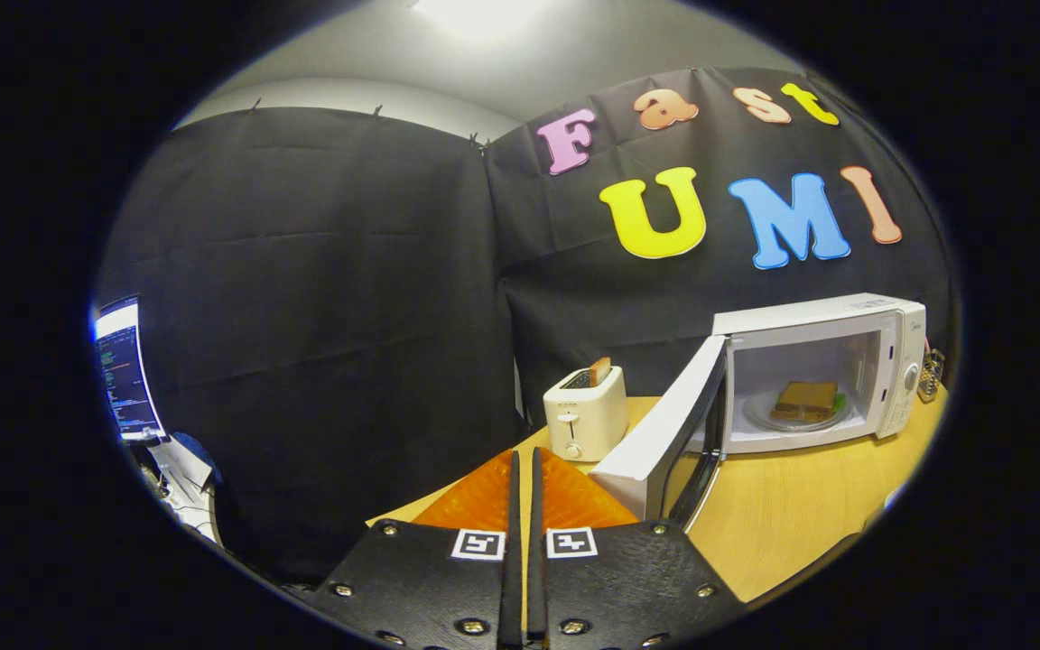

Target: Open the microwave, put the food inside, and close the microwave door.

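The gripper [524,469] fingers are pressed nearly together, empty. The microwave [854,316] stands beyond them to the right, its door [655,433] swung out just ahead-right, sandwich [806,400] on its plate [759,413] inside.

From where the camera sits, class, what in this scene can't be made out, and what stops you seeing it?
- Sandwich filling on the plate inside the microwave: too small.
- Microwave dials: too small to read.
- Microwave door handle: the door is open, seen nearly edge-on.
- Toaster slots: toast mostly sunk inside.
- Tongs: shut, empty; their bases are cut off below.
- Table front edge: hidden by the tongs' body.
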`<state>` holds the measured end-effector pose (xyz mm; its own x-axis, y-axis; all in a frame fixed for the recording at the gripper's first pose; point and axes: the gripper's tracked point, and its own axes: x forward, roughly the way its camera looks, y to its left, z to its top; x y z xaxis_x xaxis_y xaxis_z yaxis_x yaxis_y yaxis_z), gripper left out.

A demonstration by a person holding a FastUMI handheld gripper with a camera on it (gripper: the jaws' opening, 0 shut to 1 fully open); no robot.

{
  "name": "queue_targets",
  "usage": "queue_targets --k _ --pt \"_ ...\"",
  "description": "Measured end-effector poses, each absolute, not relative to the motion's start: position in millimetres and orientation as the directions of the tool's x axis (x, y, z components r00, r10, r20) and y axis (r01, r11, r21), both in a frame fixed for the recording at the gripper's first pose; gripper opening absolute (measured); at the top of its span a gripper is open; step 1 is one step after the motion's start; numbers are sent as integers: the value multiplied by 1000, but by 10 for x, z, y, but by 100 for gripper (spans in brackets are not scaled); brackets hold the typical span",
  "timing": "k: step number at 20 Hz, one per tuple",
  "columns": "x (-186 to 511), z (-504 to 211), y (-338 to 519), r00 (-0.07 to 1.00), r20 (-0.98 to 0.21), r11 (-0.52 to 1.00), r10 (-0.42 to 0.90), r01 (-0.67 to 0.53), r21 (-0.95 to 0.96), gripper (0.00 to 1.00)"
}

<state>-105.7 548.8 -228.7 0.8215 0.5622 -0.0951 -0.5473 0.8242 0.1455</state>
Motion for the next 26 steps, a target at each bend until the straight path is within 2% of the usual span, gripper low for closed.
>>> queue_targets --k 6,13,18,26 --pt "-989 -2251 5344 855 -47 850 517 -505 150 1" --pt "-880 -2203 4601 912 3 900 411 -407 155 1" --pt "-669 -2169 3935 954 10 938 300 -297 180 1" --pt "-424 -2229 3183 981 -13 963 193 -186 194 4"
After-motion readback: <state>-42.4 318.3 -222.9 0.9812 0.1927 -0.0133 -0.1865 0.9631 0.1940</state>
